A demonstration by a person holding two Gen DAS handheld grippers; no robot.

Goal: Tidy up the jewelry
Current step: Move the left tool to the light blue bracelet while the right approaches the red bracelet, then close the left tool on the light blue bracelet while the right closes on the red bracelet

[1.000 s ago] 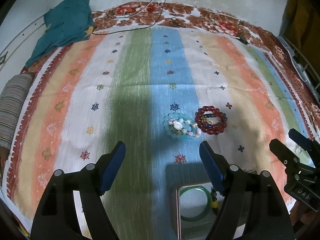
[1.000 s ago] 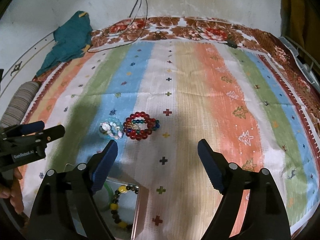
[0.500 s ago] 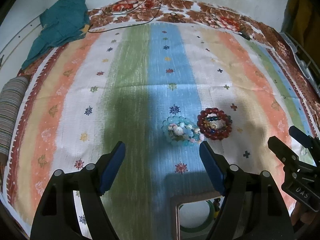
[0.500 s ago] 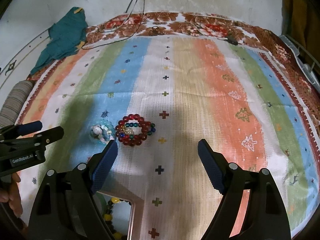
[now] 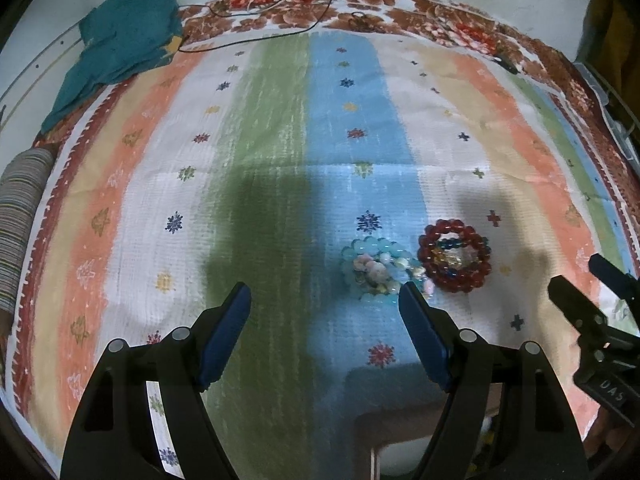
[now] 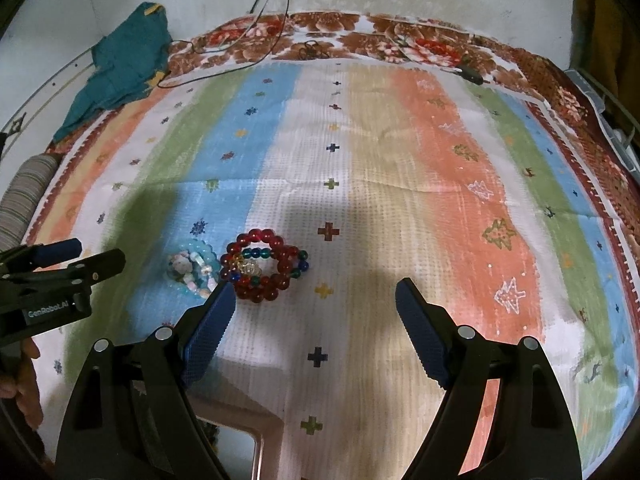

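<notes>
Left wrist view: your left gripper [image 5: 325, 300] is spread wide, holding nothing, hovering over the striped cloth [image 5: 280, 160]. At the bottom edge a box [image 5: 384, 420] with a pale rim shows, partly hidden behind the right finger; its contents are too dim to tell. Just past the fingertips, the pale blue bead bracelet [image 5: 374, 266] lies on the blue stripe, touching or nearly touching the dark red bead bracelet [image 5: 454, 256] on its right. Your right gripper [image 5: 588, 280] enters at the right edge.

Right wrist view: your right gripper [image 6: 314, 300] is likewise spread and empty. The red bracelet [image 6: 262, 266] sits just beyond its left fingertip. Far back, a teal rag [image 6: 120, 64] and black cables [image 6: 224, 72] lie near the wall.
</notes>
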